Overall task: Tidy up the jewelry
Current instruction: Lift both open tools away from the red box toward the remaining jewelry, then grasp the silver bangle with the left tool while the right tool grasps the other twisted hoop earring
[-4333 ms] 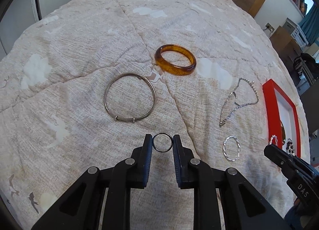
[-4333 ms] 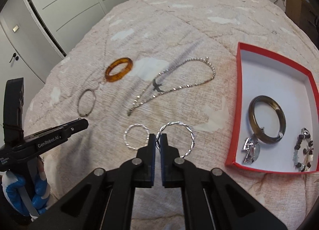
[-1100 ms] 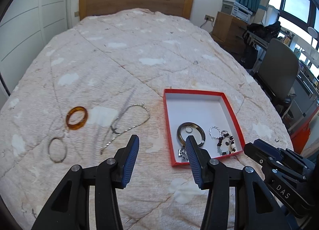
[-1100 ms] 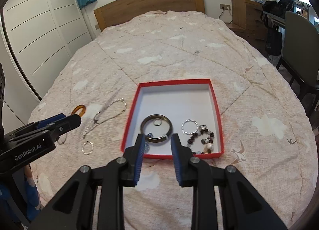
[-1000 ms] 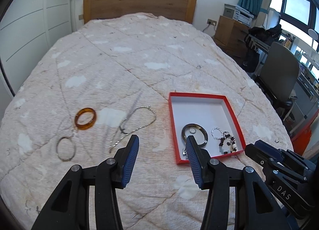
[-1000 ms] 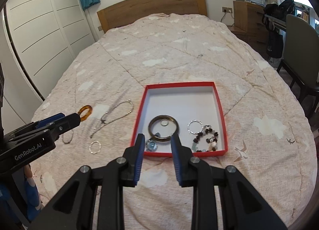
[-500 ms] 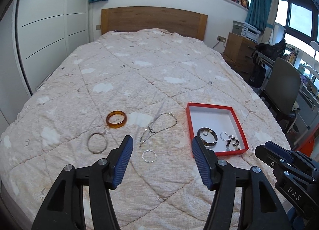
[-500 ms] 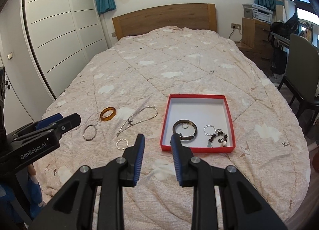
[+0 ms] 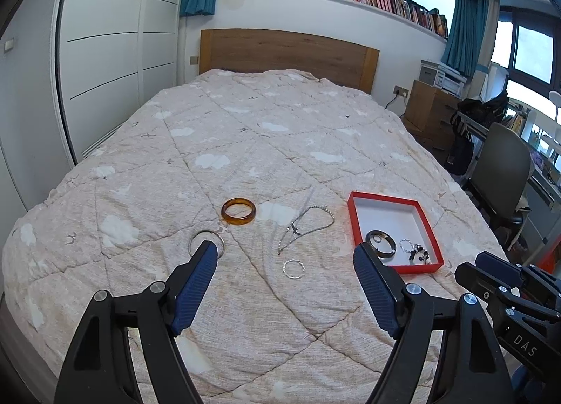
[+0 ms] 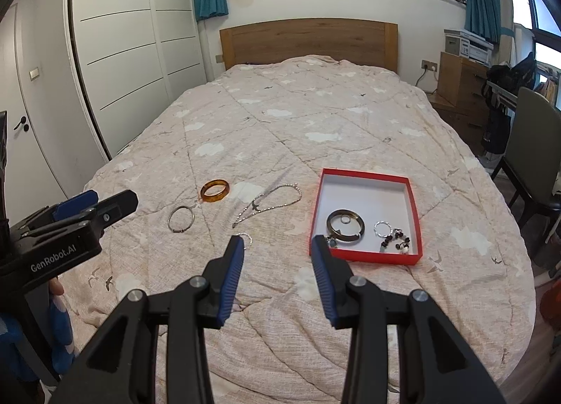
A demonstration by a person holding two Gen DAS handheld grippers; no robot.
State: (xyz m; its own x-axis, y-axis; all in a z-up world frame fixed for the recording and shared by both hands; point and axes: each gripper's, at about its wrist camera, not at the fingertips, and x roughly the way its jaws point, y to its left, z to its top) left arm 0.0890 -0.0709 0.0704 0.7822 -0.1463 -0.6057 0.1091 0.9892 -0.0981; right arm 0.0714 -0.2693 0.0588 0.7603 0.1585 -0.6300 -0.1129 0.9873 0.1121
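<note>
Both claws, left claw (image 9: 284, 262) and right claw (image 10: 277, 250), have just been opening and gape empty, so I judge the twisted silver hoop (image 9: 293, 268) ahead between the left's tips is best approached low and squarely.

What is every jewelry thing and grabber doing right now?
Red box: open, jewelry inside.
Amber bangle: flat on quilt.
Thin metal bangle: on quilt.
Necklace: loose on quilt.
Twisted silver hoop: on quilt.
Left gripper: open, empty.
Right gripper: open, empty.

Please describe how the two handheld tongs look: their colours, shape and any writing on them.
Both tongs, the left tongs and the right tongs, have black angular frames with silver screws and two fingers lined with ribbed blue pads. From the side, the left body reads "GenRobot.AI", the right "DAS". Something blue and white shows under the left one.
</note>
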